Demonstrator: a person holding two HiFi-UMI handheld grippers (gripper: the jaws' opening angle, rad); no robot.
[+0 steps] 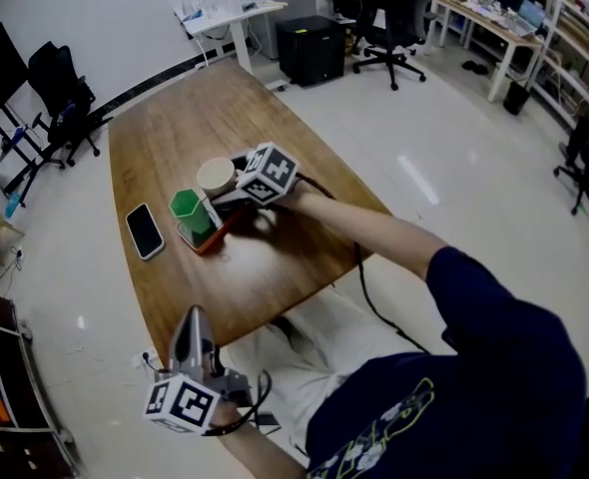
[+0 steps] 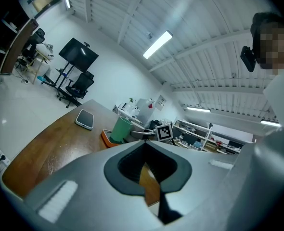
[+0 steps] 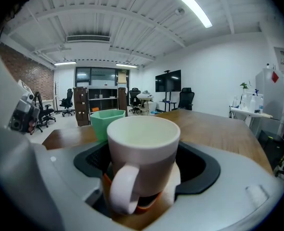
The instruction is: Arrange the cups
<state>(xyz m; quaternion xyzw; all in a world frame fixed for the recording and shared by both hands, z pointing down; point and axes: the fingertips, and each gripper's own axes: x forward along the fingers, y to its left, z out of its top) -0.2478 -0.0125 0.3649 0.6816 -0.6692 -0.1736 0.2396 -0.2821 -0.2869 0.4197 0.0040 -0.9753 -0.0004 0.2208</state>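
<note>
A cream mug [image 1: 216, 176] [image 3: 142, 143] stands between the jaws of my right gripper [image 1: 220, 193] [image 3: 144, 160], which is shut on it, with the handle turned toward the camera. The mug is just over the far end of a small orange tray [image 1: 210, 239] [image 3: 144, 207]. A green cup [image 1: 190, 213] [image 3: 106, 119] [image 2: 120, 129] stands in that tray right beside the mug. My left gripper [image 1: 190, 339] [image 2: 154, 191] hangs below the near table edge, over the person's lap. It is shut with nothing in it and points level at the table.
A phone [image 1: 145, 231] [image 2: 84, 119] lies face up left of the tray on the wooden table [image 1: 195, 118]. Office chairs, a black cabinet [image 1: 309, 50] and desks stand on the floor beyond the table's far end.
</note>
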